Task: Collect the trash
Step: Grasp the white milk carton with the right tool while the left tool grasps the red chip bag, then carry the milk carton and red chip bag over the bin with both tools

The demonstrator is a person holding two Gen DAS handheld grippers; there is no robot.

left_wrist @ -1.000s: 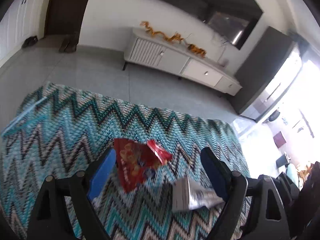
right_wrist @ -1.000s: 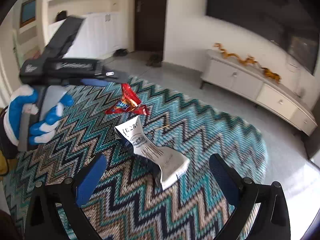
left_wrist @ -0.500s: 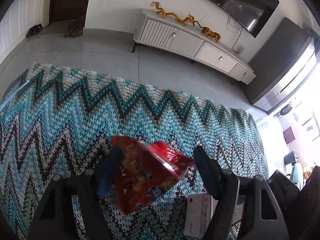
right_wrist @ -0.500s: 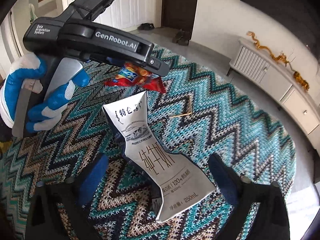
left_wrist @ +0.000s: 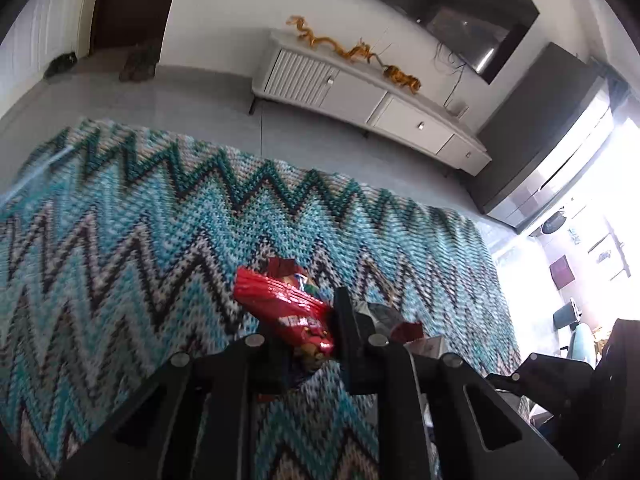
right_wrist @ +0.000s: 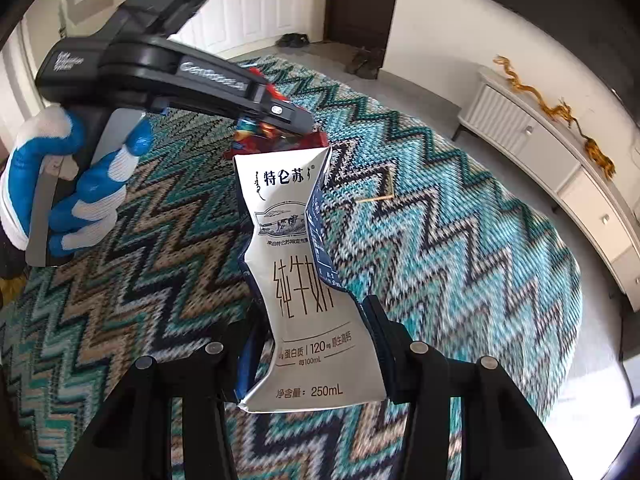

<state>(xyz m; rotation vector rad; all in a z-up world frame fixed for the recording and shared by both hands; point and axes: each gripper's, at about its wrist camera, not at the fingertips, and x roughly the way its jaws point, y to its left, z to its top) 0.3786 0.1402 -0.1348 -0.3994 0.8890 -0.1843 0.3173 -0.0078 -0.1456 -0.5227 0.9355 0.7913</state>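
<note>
Left gripper (left_wrist: 308,336) pinches a red snack wrapper (left_wrist: 288,312) over the zigzag rug (left_wrist: 120,240). Right gripper (right_wrist: 316,344) clamps a crushed milk carton (right_wrist: 304,280); only its camera shows the print "250mL", "120" and the gloved left hand (right_wrist: 72,184).

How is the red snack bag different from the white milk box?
The red snack bag is shiny and crinkly; the white milk box is squashed cardboard printed with black writing. The bag is scrunched into a lump, while the box is crushed flat and long. The left gripper holds the bag; the right gripper holds the box. Both are trash over the zigzag rug.
</note>
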